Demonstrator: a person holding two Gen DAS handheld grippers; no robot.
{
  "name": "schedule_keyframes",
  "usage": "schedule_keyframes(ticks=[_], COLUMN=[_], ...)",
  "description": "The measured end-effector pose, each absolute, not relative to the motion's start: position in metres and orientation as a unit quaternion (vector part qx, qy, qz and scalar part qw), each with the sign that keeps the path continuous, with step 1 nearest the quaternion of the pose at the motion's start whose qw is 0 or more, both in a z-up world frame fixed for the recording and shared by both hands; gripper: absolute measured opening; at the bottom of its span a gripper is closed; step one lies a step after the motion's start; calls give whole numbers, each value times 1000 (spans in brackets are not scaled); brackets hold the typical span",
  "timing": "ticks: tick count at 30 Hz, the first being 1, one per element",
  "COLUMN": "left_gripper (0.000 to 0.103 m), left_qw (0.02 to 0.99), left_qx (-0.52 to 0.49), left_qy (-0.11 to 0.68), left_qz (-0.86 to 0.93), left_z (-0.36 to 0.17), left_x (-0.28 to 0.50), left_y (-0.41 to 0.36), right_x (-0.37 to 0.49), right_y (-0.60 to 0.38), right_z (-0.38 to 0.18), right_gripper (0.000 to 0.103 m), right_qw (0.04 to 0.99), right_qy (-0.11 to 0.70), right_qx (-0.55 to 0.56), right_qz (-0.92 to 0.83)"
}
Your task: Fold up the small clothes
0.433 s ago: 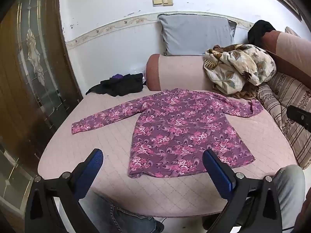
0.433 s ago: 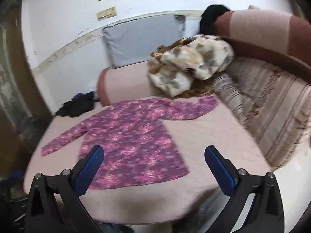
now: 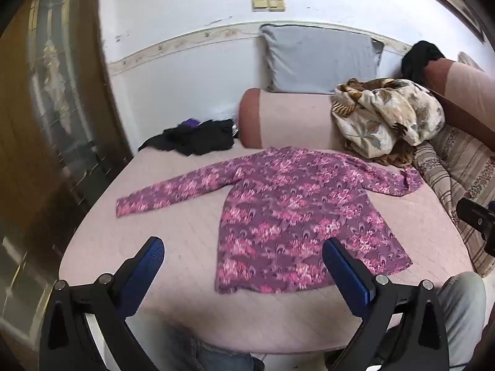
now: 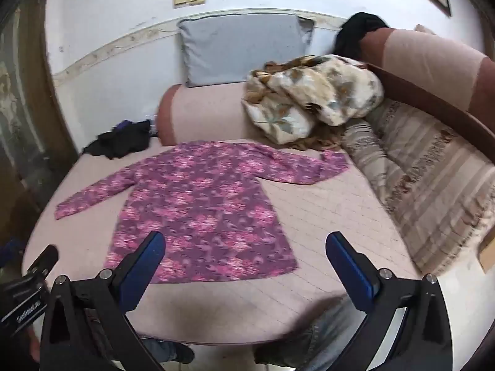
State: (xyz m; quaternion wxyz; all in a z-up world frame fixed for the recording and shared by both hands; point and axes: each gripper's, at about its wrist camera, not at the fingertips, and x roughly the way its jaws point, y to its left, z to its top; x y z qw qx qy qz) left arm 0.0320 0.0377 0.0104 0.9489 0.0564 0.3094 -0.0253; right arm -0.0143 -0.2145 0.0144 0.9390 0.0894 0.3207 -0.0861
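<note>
A purple long-sleeved top with a pink flower print lies flat on the pink quilted bed, both sleeves spread out to the sides and the hem toward me. My left gripper hangs open above the near edge of the bed, its right finger over the hem's middle. My right gripper is open too, above the hem's right corner. Nothing sits between either pair of blue pads. Part of the right gripper shows at the right edge of the left wrist view.
A pile of dark clothes lies at the bed's far left corner. A pink bolster, a grey pillow and a crumpled floral blanket line the back. A striped cushion runs along the right. A person's knees in jeans are below the bed edge.
Both views have shifted slightly. The right gripper has swung a little left and closer, so the top sits more centred in its view. The top has not moved.
</note>
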Motion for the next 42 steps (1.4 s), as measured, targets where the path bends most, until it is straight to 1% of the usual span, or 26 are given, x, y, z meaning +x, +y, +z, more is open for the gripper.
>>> schedule_keyframes(ticks=[5,10,15,19,24,35,42], left_gripper=[103,103,103,103,103,103,103], left_qw=[954,944,938,938,936,939,936], left_qx=[54,28,19,26,24,33,38], left_qy=[294,328,347,346,352,344,349], left_qz=[-8,1,12,6,-1,6,10], left_z=[33,3,-21,-18,-14,-7,-10], left_x=[43,31,19,20,22,20,32], left_y=[49,42,31,23,20,21,18], right_x=[7,12,10,3,-2,1,11], right_y=[-191,-187,-190,-197,-203,-201,-210], right_z=[35,30,5,-3,2,2,1], right_gripper=[103,103,103,103,103,103,103], right_qw=[952,948,937,937,939,939,935], right_qy=[292,304,335,334,324,328,337], right_qx=[67,75,74,80,89,85,90], right_qz=[-71,-55,-61,-62,-66,-60,-62])
